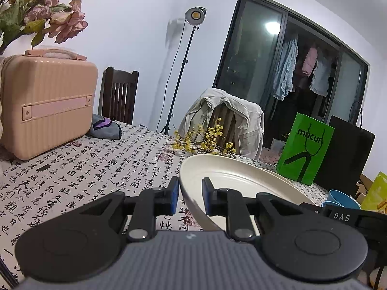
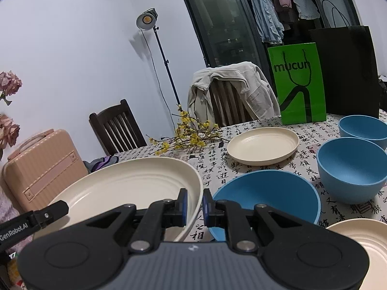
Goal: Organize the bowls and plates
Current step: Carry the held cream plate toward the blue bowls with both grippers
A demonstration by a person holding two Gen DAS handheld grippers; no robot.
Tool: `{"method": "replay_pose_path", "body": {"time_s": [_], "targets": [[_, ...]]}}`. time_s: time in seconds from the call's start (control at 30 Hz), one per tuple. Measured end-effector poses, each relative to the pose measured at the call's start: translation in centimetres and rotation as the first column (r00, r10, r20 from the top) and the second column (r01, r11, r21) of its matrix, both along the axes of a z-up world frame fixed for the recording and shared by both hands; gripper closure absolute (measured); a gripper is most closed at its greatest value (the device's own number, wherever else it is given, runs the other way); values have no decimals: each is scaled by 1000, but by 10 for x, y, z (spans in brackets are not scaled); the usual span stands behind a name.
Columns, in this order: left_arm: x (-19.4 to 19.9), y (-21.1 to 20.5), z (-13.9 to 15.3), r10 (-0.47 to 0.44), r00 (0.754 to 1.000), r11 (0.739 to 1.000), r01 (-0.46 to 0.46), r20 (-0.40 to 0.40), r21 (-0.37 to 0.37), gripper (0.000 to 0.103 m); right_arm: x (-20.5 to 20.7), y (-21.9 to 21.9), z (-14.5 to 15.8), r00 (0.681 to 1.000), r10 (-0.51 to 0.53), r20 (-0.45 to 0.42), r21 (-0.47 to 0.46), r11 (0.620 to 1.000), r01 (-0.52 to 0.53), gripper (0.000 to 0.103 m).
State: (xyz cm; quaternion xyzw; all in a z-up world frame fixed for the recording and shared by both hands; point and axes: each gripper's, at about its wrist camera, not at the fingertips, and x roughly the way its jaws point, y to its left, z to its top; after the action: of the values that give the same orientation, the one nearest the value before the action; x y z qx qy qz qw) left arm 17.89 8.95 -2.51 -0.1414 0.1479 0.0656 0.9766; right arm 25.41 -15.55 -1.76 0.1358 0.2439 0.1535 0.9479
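A cream plate point(image 2: 135, 181), round with concentric ridges in its well, is being held tilted above the patterned surface point(image 1: 96, 169) from both sides. Its rim is being pinched by the narrowed fingers of the left gripper point(image 1: 191, 193) on one edge and of the right gripper point(image 2: 194, 207) on the opposite edge. A second cream plate point(image 2: 263, 146) is lying flat farther back, beside yellow flowers point(image 2: 188, 135). Three blue bowls are standing to the right: one point(image 2: 268, 198) just beside the held plate, another point(image 2: 353, 169) behind it, a third point(image 2: 362, 128) farthest.
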Motion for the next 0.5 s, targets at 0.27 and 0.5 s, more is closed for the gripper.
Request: {"method": "replay_pose_path", "body": {"time_s": [0.27,0.5], "targets": [[-7,-4,-4,-7,1000,1000,7,7,3,83,-8,-3,-4,1000,-4,0,6,1000,4,90],[-8,-4,-6,-20,1000,1000,20,5,-2,83,-11,-7,-5,1000,-10,3,8,1000,10,90]]}}
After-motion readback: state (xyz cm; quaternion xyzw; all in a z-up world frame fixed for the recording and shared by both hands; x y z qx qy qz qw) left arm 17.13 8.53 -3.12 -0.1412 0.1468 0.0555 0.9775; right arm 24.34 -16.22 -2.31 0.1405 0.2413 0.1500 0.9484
